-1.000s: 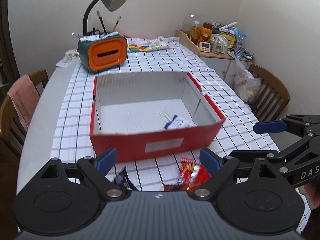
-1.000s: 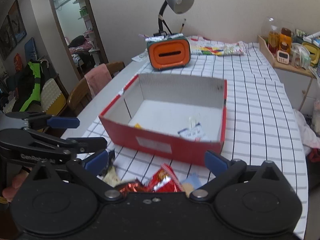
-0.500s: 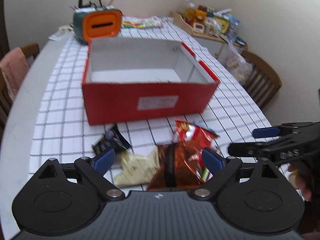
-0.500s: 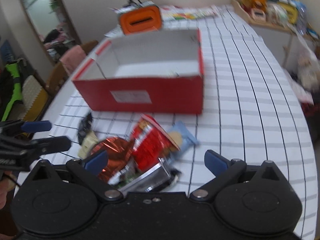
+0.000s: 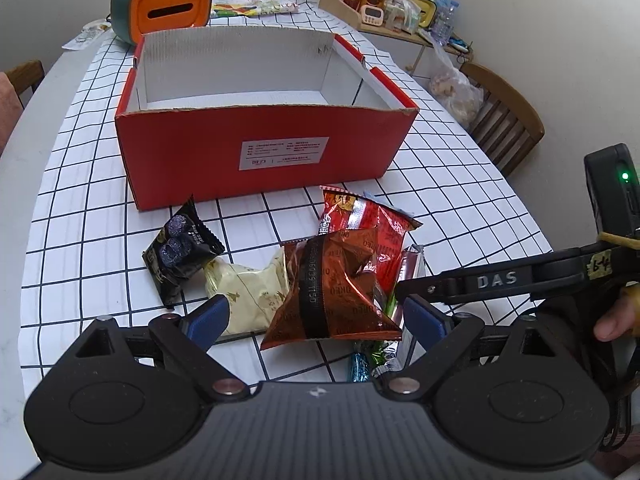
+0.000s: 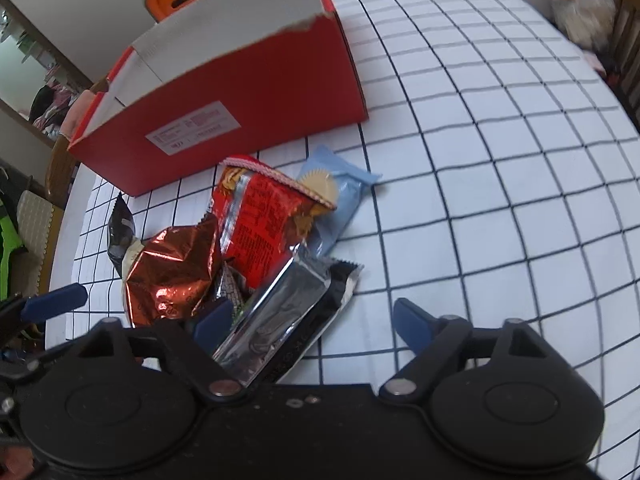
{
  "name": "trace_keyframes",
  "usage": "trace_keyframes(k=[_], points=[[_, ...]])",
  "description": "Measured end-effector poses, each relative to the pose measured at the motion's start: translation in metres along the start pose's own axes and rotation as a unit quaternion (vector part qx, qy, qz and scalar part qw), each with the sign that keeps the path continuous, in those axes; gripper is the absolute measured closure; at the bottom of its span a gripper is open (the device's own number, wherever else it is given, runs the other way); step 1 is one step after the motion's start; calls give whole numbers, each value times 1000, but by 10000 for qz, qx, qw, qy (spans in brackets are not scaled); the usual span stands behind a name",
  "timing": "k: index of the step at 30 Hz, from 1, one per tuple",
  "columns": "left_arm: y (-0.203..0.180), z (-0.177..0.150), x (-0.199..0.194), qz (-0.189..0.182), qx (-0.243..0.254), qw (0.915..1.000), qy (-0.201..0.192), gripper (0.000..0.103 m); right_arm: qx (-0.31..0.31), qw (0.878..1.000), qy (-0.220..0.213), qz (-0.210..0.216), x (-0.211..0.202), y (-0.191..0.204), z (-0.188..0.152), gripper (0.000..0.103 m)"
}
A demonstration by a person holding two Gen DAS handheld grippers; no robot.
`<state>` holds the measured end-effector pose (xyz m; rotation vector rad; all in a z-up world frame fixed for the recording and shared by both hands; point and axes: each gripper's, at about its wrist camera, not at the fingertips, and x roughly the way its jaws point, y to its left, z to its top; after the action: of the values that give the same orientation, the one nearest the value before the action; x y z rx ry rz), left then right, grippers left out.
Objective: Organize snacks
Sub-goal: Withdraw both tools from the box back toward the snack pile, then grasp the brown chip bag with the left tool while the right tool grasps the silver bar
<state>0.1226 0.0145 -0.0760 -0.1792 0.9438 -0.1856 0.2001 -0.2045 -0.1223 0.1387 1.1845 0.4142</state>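
A white tablecloth (image 5: 80, 184) with a dark grid is covering the table you are working over. Your left gripper (image 5: 316, 316) is hanging with its jaws spread wide, clasping nothing; the copper foil bag (image 5: 332, 288) is lying between its blue pads (image 5: 208, 316), and no pad is pressing on it. Your right gripper (image 6: 312, 320) has just been narrowing its jaws, yet they are standing apart and gripping nothing; the silver bar wrapper (image 6: 288, 312) is lying between them, close against the left pad. The snacks are sitting in a heap on the cloth just in front of the red box (image 5: 260, 148). In that heap, a cream packet (image 5: 248, 292) is lying beside the copper bag, a black packet (image 5: 180, 248) is resting to its left, and a red packet (image 5: 368, 220) is lying behind it. A pale blue packet (image 6: 340, 200) is peeking out from under the red one. The box is standing open, near the heap. Behind it an orange and green case (image 5: 164, 4) is sitting, and a wooden tray of bottles (image 5: 384, 4) is standing off to the right.
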Motion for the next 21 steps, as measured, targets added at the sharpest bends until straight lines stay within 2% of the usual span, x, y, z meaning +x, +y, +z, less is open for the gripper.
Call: trace_keyframes(k=[9, 21], points=[[-1, 6, 7, -62, -11, 10000, 63, 9, -65, 10000, -23, -41, 8, 10, 0, 29], [4, 17, 29, -178, -434, 9982, 378, 10, 14, 9999, -75, 128, 10, 5, -2, 44]])
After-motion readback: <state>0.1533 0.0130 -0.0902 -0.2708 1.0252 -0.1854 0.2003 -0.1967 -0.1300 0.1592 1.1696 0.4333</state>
